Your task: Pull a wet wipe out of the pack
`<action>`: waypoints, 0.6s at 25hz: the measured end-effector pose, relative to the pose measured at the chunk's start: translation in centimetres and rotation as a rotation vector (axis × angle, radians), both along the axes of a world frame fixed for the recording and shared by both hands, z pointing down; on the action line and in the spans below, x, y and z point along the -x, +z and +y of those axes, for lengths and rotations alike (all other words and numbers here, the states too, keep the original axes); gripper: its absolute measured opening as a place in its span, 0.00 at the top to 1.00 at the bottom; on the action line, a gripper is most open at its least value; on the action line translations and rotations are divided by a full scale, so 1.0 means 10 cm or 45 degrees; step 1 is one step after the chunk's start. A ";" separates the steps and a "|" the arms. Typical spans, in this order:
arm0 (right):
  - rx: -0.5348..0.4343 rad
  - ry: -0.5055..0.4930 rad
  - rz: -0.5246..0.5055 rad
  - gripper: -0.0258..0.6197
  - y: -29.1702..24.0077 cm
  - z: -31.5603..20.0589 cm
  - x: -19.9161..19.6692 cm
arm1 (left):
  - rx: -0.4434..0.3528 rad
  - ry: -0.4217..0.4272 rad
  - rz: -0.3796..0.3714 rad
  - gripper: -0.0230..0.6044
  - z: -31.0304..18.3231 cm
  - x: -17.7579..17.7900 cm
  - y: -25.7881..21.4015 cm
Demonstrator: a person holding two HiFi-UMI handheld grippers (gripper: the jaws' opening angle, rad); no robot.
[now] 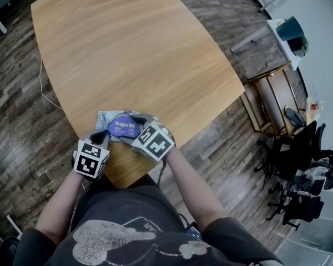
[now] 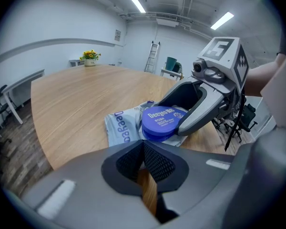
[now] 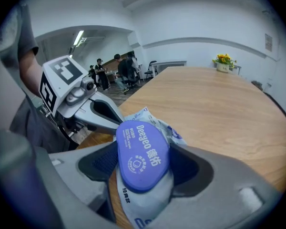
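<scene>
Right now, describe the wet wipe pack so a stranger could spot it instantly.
Find the big wooden table; at its near edge, by the person, lies a flat pale pouch. Its oval blue lid, gripped by the right tongs, sets it apart.

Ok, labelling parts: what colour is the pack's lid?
Blue lid with white print; clearest in the right gripper view.

Light wooden tabletop [image 1: 139, 49] with rounded corners, standing on a dark plank floor [image 1: 16, 126]. One pale grey soft wet-wipe pack [image 1: 104, 117] with a blue oval plastic lid [image 1: 125, 127] lies flat at the near corner, close to the near edge. A pot of yellow flowers [image 3: 224, 61] stands at the far end.
</scene>
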State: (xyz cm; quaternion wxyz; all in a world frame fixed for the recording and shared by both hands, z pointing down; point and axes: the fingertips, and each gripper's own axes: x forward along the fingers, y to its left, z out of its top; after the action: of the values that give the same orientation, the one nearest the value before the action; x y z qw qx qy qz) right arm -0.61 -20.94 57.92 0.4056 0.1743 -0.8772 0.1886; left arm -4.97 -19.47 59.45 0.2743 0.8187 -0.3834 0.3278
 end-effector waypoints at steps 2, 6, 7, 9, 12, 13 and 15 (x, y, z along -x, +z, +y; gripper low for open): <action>0.021 0.012 -0.031 0.45 -0.02 -0.01 0.00 | -0.002 -0.002 0.000 0.94 0.00 0.00 0.00; 0.001 0.005 -0.026 0.44 -0.03 0.00 0.00 | -0.009 -0.004 -0.005 0.94 0.00 0.00 0.00; -0.015 0.002 -0.015 0.44 -0.02 0.00 0.00 | -0.010 -0.003 -0.005 0.94 0.00 0.00 0.01; -0.062 -0.003 0.015 0.44 -0.02 0.01 0.00 | -0.015 0.003 -0.007 0.93 0.00 0.00 0.01; -0.152 0.019 0.022 0.44 -0.10 0.01 -0.01 | -0.031 0.008 -0.007 0.93 0.01 0.00 0.00; -0.177 0.041 0.006 0.44 -0.15 0.00 -0.02 | -0.035 0.009 -0.007 0.93 0.01 0.00 -0.01; -0.218 0.097 -0.039 0.44 -0.27 -0.04 -0.06 | -0.039 0.011 -0.009 0.93 0.01 0.01 0.00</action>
State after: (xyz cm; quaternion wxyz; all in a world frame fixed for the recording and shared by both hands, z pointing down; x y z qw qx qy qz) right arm -0.06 -21.33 55.24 0.3683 0.2385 -0.8890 0.1308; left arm -5.02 -19.33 59.45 0.2590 0.8233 -0.3859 0.3260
